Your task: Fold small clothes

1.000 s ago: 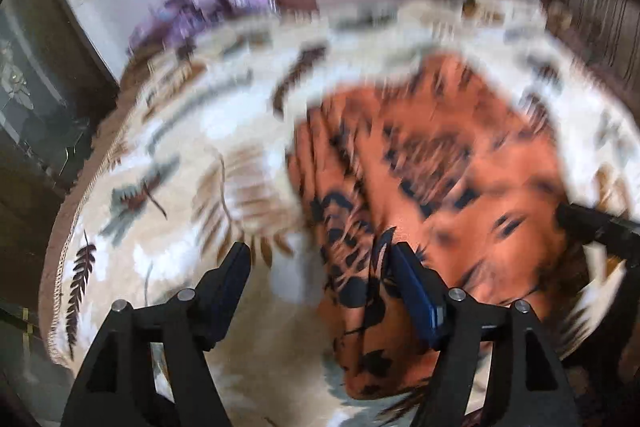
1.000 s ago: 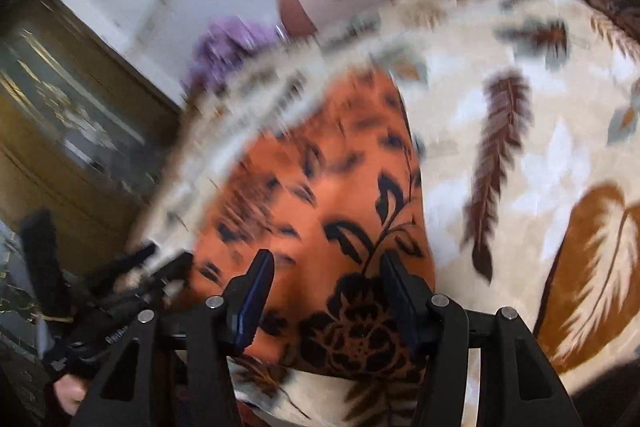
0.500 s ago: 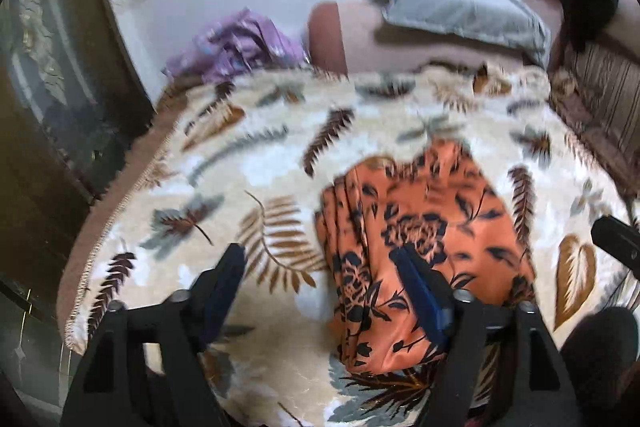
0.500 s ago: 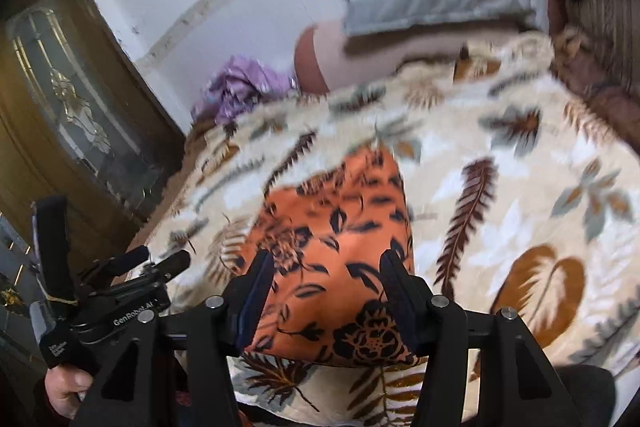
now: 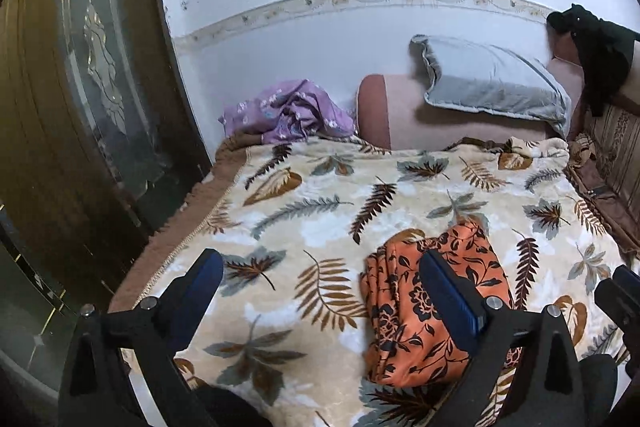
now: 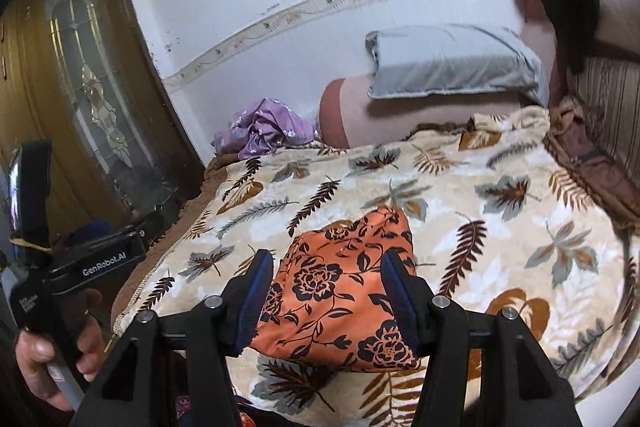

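Note:
A folded orange cloth with black flowers (image 5: pixel 404 307) (image 6: pixel 344 291) lies on the leaf-patterned blanket (image 5: pixel 340 199) (image 6: pixel 500 211) near its front edge. My left gripper (image 5: pixel 320 261) hangs well above the bed, left of the cloth. Its jaws are opening wide and nothing is between them. My right gripper (image 6: pixel 327 259) is raised over the cloth, open, with only air between its fingers. A hand (image 6: pixel 52 367) holds the left gripper's body (image 6: pixel 96 259) at the bed's left side.
A crumpled purple garment (image 5: pixel 288 111) (image 6: pixel 264 127) lies at the blanket's far left by the wall. A grey pillow (image 5: pixel 492 79) (image 6: pixel 452 63) rests on a pink bolster (image 5: pixel 376 111). Black clothing (image 5: pixel 600 47) hangs at far right. A wooden glass door (image 5: pixel 80 107) stands left.
Both grippers have risen away from the orange cloth and tilted up, so the wall and pillow now show. The left jaws have spread wider. The cloth stays folded on the blanket.

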`<state>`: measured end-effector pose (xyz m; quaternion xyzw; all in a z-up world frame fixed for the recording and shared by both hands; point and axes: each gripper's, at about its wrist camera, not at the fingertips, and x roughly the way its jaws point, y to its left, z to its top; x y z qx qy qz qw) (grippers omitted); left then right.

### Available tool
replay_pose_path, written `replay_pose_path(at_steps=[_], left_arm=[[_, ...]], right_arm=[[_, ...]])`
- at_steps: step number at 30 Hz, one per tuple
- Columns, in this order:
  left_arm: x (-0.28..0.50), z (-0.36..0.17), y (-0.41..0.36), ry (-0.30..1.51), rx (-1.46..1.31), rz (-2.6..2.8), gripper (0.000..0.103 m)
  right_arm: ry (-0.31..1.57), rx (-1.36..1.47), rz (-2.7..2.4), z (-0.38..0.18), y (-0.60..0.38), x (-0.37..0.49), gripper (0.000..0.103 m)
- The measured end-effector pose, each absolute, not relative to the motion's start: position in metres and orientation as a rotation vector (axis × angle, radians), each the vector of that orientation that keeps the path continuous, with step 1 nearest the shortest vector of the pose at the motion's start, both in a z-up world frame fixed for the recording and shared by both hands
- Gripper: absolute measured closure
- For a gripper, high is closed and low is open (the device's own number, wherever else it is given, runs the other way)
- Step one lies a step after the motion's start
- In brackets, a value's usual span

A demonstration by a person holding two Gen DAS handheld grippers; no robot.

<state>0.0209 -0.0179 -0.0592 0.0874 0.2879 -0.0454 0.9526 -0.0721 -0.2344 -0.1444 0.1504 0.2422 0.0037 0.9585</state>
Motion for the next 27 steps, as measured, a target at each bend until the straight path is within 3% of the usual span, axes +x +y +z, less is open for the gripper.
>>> replay_pose_path(at_steps=[27], left_arm=[[0.016,-0.057,-0.017,0.566,0.183,-0.129,0.005]], right_arm=[[0.565,0.211,-0.063,-0.16,-0.218,-0.052,0.041]])
